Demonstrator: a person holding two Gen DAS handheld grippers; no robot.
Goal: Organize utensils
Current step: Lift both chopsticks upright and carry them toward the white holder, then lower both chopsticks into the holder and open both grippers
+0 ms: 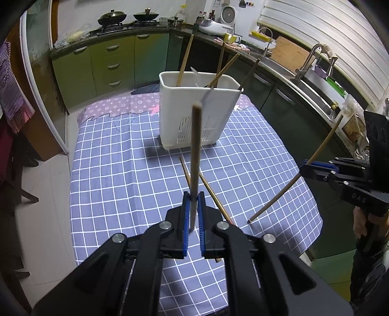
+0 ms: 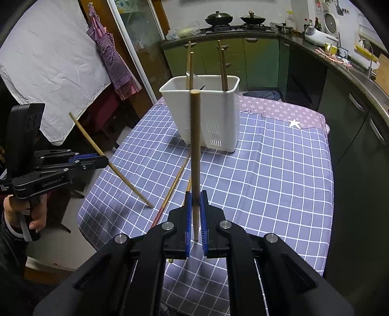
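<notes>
My left gripper (image 1: 193,197) is shut on a wooden chopstick (image 1: 195,155) that stands nearly upright above the table. My right gripper (image 2: 196,196) is shut on another wooden chopstick (image 2: 195,155), also nearly upright. Each gripper shows in the other's view: the right one (image 1: 306,167) with its slanted chopstick (image 1: 291,182), the left one (image 2: 101,160) with its chopstick (image 2: 116,170). A white utensil holder (image 1: 199,109) stands at the table's far side with several chopsticks in it; it also shows in the right wrist view (image 2: 206,111). Two chopsticks (image 1: 214,197) lie crossed on the cloth (image 2: 175,184).
The table has a blue checked cloth (image 1: 121,175) with a purple patterned cloth (image 1: 116,104) at its far end. Green kitchen cabinets (image 1: 111,65), a stove with woks (image 1: 126,18) and a sink (image 1: 313,82) run behind. An apron (image 2: 111,58) hangs at the left.
</notes>
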